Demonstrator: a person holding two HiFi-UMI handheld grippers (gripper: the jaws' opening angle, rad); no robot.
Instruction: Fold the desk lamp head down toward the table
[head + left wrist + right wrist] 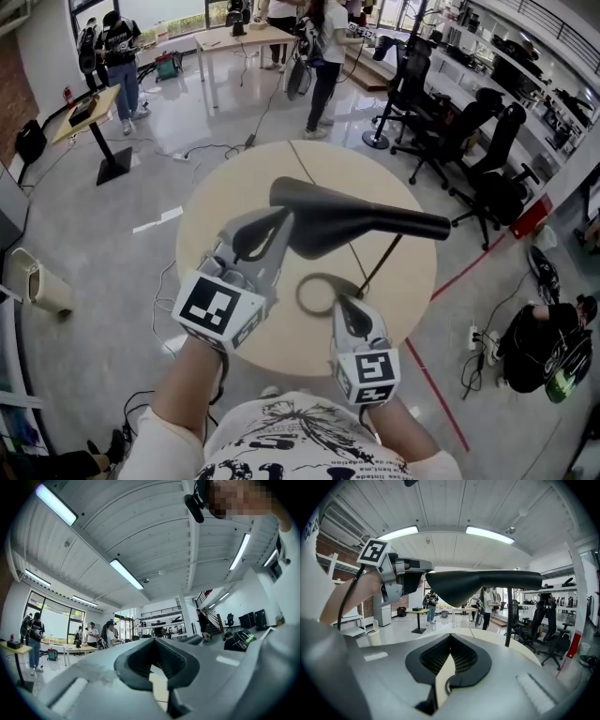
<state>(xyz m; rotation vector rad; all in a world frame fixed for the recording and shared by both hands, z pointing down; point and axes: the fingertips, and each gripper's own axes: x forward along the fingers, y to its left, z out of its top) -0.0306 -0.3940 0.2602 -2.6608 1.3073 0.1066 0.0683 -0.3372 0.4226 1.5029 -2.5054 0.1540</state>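
Black lamp head (361, 225) hangs level above the round table (225, 187), stretching away to the right of the left gripper (279, 221), whose tips sit against its broad end. That gripper's jaws are pressed together with nothing between them, and it points up and forward. From where I stand it looks set to push the head rather than pinch it.

Below and to its right, the right gripper (347, 302) lies low with its tips at the lamp's ring base (314, 292). Its jaws are also closed tip to tip and grip nothing, though a sliver of the ring shows through the gap under its pads. Whether it actually bears on the ring I can't tell. I'd guess it is there to pin the base so the lamp doesn't skate or tip when the head is pressed.

The thin stem (380, 262) slants up from just ahead of the right gripper to the head's underside. The head is not yet folded and stands well clear of the tabletop.
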